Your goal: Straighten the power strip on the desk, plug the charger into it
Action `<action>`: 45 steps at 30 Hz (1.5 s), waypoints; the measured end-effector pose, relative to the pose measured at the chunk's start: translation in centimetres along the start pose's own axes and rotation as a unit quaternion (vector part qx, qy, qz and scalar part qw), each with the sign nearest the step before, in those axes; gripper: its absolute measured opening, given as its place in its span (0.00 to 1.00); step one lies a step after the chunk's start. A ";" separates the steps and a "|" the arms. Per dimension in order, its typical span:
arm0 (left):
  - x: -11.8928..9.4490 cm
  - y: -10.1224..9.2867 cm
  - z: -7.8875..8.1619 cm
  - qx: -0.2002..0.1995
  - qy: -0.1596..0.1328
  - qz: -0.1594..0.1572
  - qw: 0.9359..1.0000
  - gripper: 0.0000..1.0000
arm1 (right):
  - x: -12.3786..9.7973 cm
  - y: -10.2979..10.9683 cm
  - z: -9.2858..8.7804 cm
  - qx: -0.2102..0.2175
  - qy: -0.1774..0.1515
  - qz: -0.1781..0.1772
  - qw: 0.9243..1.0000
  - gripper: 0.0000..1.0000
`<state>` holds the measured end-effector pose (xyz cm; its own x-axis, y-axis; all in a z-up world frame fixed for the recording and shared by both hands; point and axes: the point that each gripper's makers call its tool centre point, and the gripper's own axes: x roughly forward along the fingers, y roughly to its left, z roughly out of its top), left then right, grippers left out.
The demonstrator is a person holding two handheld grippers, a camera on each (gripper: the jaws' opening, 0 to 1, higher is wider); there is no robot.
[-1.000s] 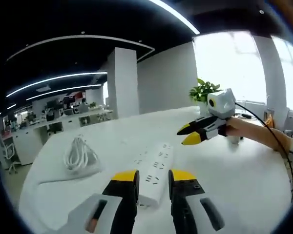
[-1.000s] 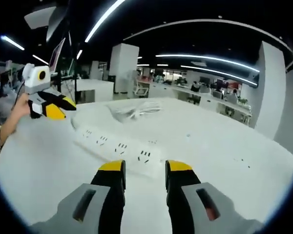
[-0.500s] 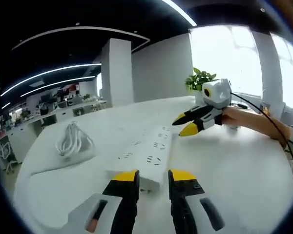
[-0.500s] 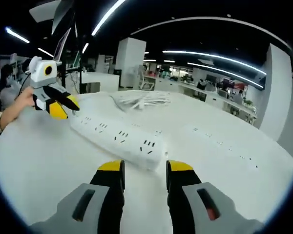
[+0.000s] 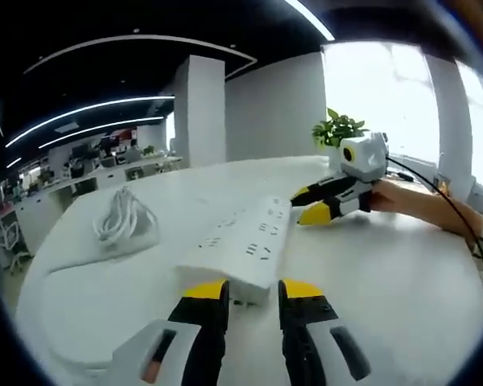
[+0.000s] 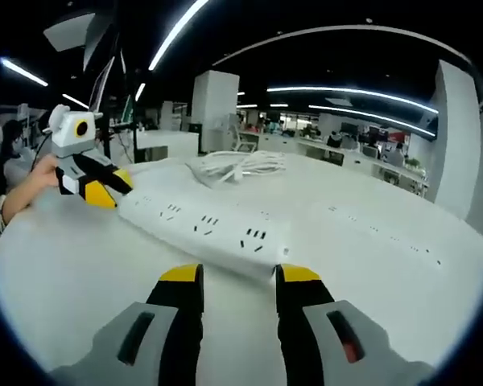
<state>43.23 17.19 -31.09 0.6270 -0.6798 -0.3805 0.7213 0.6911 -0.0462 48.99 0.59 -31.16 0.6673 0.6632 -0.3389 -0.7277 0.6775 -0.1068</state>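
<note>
Straightening is the step you have in hand, by my reading: the strip [image 5: 243, 251] lies on the desk [image 5: 386, 265] with one gripper at each end of it. In the left gripper view, your left gripper [image 5: 253, 291] sits at the strip's near end with its yellow tips apart and the end of the strip just between and above them; the jaws look unclenched, gripping nothing. At the strip's far end in that view, your right gripper [image 5: 312, 204] points its tips at the end of the strip, close to it or touching; which, I cannot tell. In the right gripper view the same holds mirrored: the right gripper [image 6: 239, 275] is spread wide at one end of the strip [image 6: 203, 227], holding nothing, and the left gripper [image 6: 105, 186] sits at the other end. A white cable bundle [image 5: 125, 227] lies on the desk beyond the strip and apart from it; if the charger is there, I cannot make it out. The next move likely calls for you to nudge both ends together so the strip turns square without sliding away, then to free one gripper and go for the charger.
</note>
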 end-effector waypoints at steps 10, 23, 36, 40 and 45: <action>0.1 0.1 -0.1 0.012 -0.003 0.006 1.000 0.23 | 0.1 -0.2 0.1 0.043 -0.029 -0.006 0.999 0.34; -0.1 -0.1 -0.1 0.010 -0.013 -0.003 1.000 0.23 | -0.4 0.0 0.1 0.062 -0.040 -0.003 0.997 0.31; -0.8 -0.4 -0.6 0.008 -0.016 -0.006 1.000 0.24 | -1.8 1.4 -0.4 0.066 -0.048 0.013 0.997 0.27; -1.3 -0.6 -0.9 0.018 -0.015 -0.010 1.000 0.23 | -2.3 2.0 -0.5 0.062 -0.047 0.015 0.997 0.26; -1.5 -0.6 -1.0 0.017 -0.016 -0.011 1.000 0.23 | -3.0 2.8 -0.6 0.059 -0.048 0.018 0.997 0.26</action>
<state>41.54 18.07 -31.44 0.6197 -0.7027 -0.3497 0.7441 0.6677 -0.0231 44.86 0.32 -31.05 0.6572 0.7115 -0.2487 -0.7317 0.6815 0.0162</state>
